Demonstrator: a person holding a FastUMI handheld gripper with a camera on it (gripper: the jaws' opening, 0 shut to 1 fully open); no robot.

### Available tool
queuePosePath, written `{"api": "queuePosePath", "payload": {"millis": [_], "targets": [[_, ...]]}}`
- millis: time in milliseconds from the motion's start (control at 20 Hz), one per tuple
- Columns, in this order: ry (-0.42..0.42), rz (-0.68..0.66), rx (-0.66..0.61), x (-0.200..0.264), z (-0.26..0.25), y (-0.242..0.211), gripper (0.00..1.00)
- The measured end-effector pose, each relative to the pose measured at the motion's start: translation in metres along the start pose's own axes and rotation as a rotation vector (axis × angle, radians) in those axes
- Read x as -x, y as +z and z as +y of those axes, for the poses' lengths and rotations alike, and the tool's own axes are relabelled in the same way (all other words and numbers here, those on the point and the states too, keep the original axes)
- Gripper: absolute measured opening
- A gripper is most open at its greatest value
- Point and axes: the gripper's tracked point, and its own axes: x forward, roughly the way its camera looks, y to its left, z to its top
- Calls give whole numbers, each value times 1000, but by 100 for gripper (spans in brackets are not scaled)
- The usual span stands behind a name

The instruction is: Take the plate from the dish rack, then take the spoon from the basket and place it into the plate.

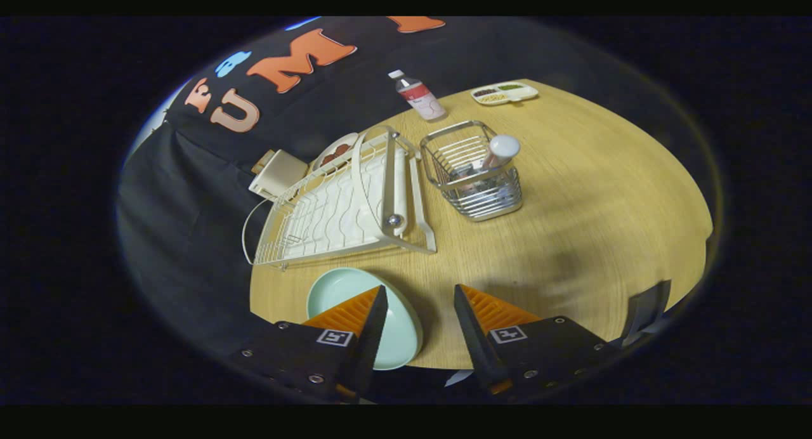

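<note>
Wooden table (571,236), hand-held gripper (419,306) agape.

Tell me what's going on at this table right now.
A person is working with a handheld gripper, whose fingers are apart and holding nothing. The pale green round plate already lies on the wooden table, just in front of the cream wire dish rack, with one finger overlapping its edge. The spoon with the white handle stands in the silver wire basket beyond the fingers, not yet picked up. A small bottle and a divided tray sit further back.
</note>
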Motion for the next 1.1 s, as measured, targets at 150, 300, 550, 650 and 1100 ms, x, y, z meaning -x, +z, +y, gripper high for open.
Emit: {"api": "queuePosePath", "payload": {"millis": [150,300,550,650,1100], "targets": [[-79,-102,78,8,-16,22,72],[-141,-205,166,17,-24,47,73],[-254,-360,306,34,-36,84,73],[-249,-389,327,34,-33,93,71],[-257,-423,399,11,-34,112,35]]}}
